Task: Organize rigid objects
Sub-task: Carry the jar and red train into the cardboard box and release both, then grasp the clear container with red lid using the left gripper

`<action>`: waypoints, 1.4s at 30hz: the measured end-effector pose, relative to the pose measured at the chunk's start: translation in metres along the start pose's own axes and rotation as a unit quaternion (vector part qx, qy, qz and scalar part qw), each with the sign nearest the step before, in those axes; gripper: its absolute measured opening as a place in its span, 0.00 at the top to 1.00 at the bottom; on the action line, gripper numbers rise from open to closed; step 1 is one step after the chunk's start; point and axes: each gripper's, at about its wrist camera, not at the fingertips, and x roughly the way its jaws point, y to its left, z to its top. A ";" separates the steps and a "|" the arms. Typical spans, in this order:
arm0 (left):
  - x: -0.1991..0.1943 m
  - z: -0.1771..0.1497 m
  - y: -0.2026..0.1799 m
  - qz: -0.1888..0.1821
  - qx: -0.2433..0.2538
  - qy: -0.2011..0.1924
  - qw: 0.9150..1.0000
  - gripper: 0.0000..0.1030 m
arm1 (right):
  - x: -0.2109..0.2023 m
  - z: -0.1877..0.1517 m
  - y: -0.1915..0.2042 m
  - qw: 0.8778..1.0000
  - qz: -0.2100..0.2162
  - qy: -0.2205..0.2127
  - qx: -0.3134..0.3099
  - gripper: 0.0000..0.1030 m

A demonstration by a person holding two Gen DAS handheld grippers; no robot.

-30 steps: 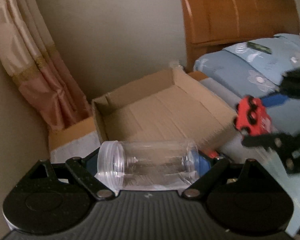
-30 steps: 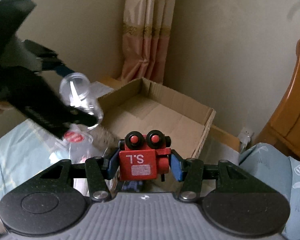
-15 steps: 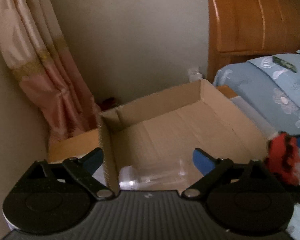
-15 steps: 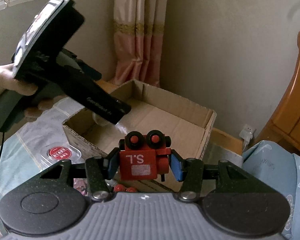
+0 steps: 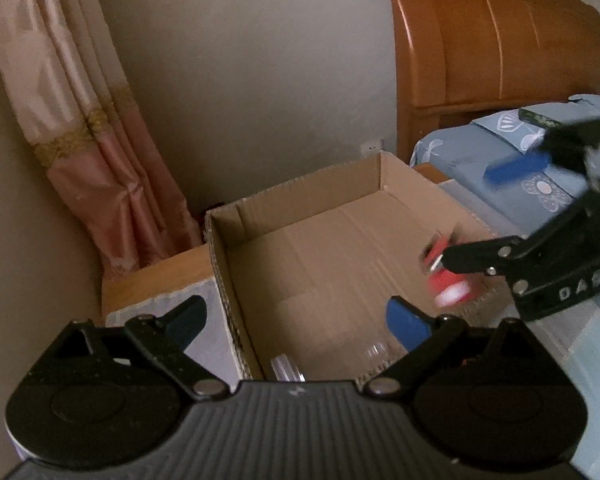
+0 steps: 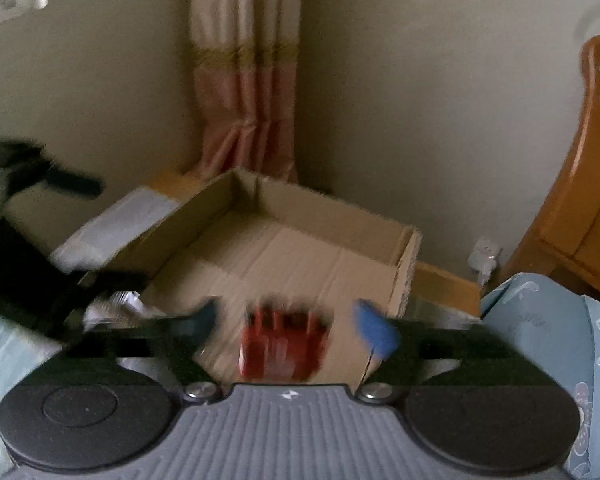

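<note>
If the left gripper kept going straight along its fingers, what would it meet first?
Most likely the clear jar lying low between the open fingers of the left gripper, then the floor of the cardboard box; depth is hard to judge.

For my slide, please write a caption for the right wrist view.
Right gripper opening, releasing a red toy robot over the cardboard box.

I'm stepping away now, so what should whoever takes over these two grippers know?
Left gripper: open, empty, over the near end of the cardboard box.
Right gripper: jaws opening; the red toy robot sits blurred between them with gaps on both sides, apparently dropping free.
Clear plastic jar: lying in the box at its near wall.
Done: jar boxed; toy released over the box.
Left: check that the toy lands inside. No other loose item to box is clearly visible.
</note>
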 end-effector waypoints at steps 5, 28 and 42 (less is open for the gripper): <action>-0.013 -0.009 -0.001 -0.001 0.000 -0.002 1.000 0.06 | -0.011 0.000 0.007 1.000 -0.006 -0.018 0.003 0.00; -0.038 -0.083 -0.024 0.013 -0.094 -0.001 0.995 0.06 | -0.061 -0.117 0.042 0.999 -0.001 0.017 0.044 0.00; 0.002 -0.097 -0.023 0.025 -0.154 0.037 0.987 0.05 | -0.046 -0.171 0.066 0.999 0.008 0.031 0.032 0.00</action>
